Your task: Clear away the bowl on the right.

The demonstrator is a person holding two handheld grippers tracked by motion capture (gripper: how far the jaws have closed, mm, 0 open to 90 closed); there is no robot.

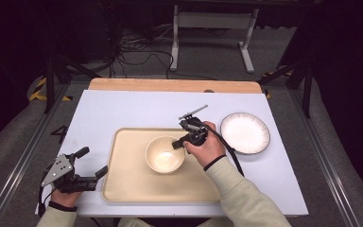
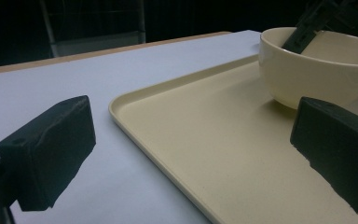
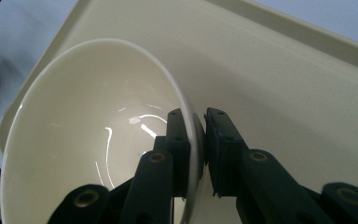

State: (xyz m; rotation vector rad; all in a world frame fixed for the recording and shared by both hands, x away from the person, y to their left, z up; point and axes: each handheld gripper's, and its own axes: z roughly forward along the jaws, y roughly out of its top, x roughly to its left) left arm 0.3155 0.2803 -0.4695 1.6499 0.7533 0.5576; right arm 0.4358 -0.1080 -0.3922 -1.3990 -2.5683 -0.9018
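A cream bowl (image 1: 164, 154) sits on the cream tray (image 1: 127, 182) in the middle of the table. My right gripper (image 1: 177, 142) is shut on the bowl's right rim, one jaw inside and one outside; in the right gripper view the rim of the bowl (image 3: 98, 116) is pinched between the black pads of the right gripper (image 3: 196, 140). My left gripper (image 1: 94, 163) rests open at the tray's left edge with nothing between its jaws. The left gripper view looks past the wide-apart fingers (image 2: 51, 144) across the tray (image 2: 205, 140) to the bowl (image 2: 317, 70).
A white plate with a dark rim (image 1: 245, 133) lies on the white table cover (image 1: 123, 109) to the right of the tray. A wooden strip (image 1: 170, 85) runs along the table's far edge. Dark floor with cables and a white stand lies beyond.
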